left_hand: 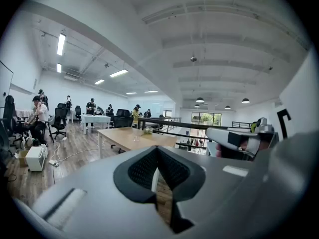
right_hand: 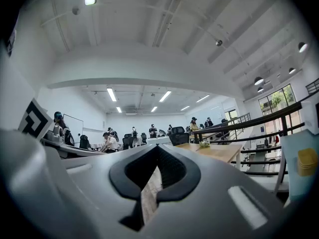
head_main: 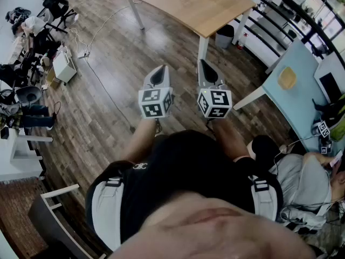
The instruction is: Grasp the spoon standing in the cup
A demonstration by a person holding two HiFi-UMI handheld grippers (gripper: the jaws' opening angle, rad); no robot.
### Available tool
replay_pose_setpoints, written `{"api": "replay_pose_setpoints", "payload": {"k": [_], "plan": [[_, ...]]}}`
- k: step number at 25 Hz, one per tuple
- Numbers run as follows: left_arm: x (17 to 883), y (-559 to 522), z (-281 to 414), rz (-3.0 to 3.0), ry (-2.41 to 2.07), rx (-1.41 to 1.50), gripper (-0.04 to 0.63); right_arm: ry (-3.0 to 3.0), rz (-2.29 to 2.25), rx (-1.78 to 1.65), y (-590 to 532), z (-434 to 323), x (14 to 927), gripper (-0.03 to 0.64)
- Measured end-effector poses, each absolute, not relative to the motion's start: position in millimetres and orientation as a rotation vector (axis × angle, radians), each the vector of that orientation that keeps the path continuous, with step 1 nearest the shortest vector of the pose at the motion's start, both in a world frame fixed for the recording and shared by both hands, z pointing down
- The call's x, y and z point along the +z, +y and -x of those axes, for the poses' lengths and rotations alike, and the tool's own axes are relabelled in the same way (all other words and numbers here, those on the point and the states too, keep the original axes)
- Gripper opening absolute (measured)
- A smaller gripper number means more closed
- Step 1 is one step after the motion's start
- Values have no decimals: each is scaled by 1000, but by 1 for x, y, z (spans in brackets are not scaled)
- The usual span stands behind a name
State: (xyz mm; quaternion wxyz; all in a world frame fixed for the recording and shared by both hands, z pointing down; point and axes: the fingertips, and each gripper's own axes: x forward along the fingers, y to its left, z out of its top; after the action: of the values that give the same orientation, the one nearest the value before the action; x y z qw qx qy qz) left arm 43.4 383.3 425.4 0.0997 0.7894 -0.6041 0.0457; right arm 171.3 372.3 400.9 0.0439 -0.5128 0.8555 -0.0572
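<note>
1. The left gripper and right gripper were held side by side in front of the person's body, over the wooden floor, both pointing towards the wooden table.
2. Left gripper: in its own view the jaws were closed tip to tip, with nothing between them.
3. Right gripper: in its own view the jaws were likewise closed and empty.
4. A small clear vessel, taken to be the cup, stood on the wooden table, well apart from both grippers. It was too small to confirm a spoon in it.
5. A green item sat on the same table, farther along.
6. A light blue table stood to the right, with a seated person beside it.
</note>
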Motion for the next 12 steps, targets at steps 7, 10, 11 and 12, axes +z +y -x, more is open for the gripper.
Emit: {"api": "replay_pose_setpoints", "payload": {"k": [7,10,11,12], "plan": [[427,377,-56,-2331,-1779,124,11,2630,1548,-169,365,-180,401,-2],[429,378,-56,-2321,-1779,121,11,2641,1532,-189,363,-178,404,-2],[430,378,-57,-2317,-1778,124,11,2642,1524,-201,363,-177,404,-2],[432,379,-57,-2315,-1775,130,11,2643,1517,-213,362,-176,405,-2]]}}
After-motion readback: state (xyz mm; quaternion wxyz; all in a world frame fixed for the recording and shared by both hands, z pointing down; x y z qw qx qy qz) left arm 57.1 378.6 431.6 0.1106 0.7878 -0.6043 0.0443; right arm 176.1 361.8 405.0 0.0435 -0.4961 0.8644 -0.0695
